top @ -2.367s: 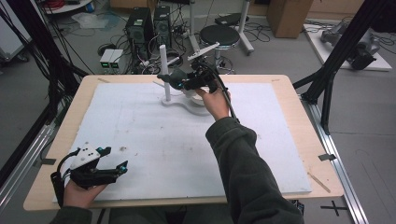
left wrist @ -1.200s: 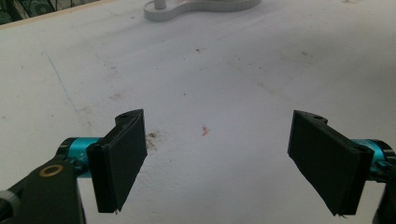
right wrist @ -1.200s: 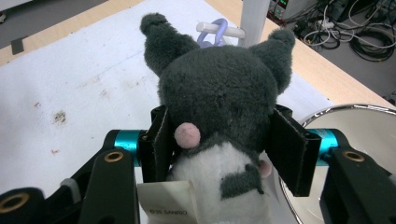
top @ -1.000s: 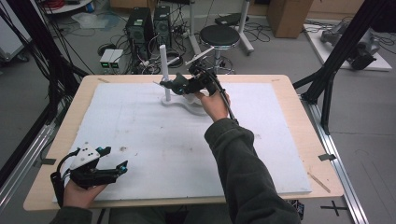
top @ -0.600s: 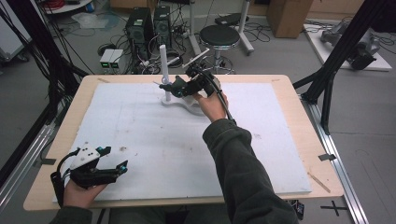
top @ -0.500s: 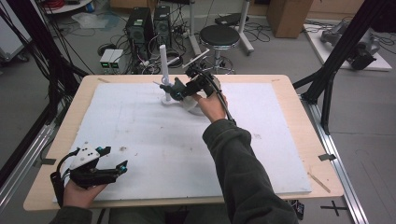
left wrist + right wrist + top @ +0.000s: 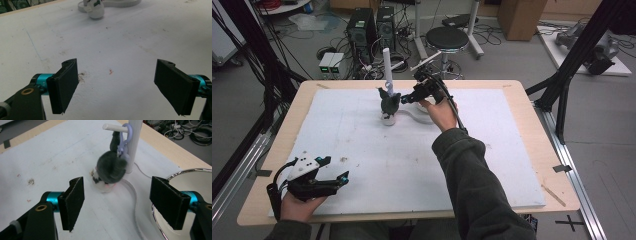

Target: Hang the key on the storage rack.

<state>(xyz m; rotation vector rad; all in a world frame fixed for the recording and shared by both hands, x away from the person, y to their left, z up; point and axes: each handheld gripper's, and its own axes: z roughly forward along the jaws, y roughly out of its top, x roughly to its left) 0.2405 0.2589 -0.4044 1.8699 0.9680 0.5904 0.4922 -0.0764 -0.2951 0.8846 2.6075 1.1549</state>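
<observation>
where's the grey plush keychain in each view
High view: the grey plush keychain hangs at the white stand, upper centre of the table.
Left gripper view: at the top edge, only its pale lower end.
Right gripper view: centre, hung by a lilac clip from the peg.
Shared landmark: the white stand's base.
</observation>
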